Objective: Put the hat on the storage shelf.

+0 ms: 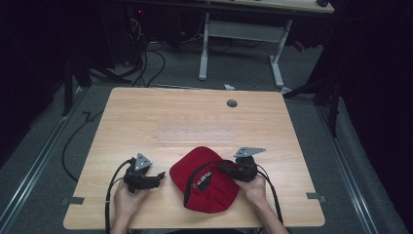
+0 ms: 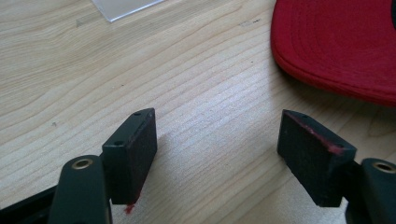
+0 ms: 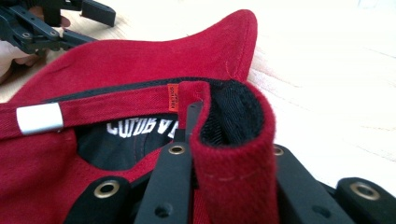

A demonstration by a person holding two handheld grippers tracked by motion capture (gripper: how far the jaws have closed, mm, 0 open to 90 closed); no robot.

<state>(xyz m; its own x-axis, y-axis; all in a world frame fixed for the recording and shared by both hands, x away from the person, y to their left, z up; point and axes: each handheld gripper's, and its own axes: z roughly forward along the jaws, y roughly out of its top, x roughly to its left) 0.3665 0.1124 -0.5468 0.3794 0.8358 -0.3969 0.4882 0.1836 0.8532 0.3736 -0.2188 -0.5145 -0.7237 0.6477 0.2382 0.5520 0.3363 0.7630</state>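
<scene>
A red cap [image 1: 207, 180] lies upside down at the near middle of the wooden table [image 1: 146, 112], its black lining and white lettering showing. My right gripper [image 1: 221, 169] comes in from the cap's right side. In the right gripper view its jaws [image 3: 219, 135] are shut on a folded piece of the cap's [image 3: 140, 60] rim, by the back strap with its silver clasp. My left gripper [image 1: 158, 176] rests left of the cap, apart from it. Its jaws [image 2: 219, 135] stand open over bare wood, with the cap's brim [image 2: 336, 42] ahead to the right.
A clear plastic sheet [image 1: 197, 129] lies flat beyond the cap, and its corner [image 2: 123, 7] shows in the left gripper view. A round cable hole [image 1: 232, 103] sits near the table's far edge. A white desk frame [image 1: 243, 34] and floor cables [image 1: 146, 68] lie behind the table.
</scene>
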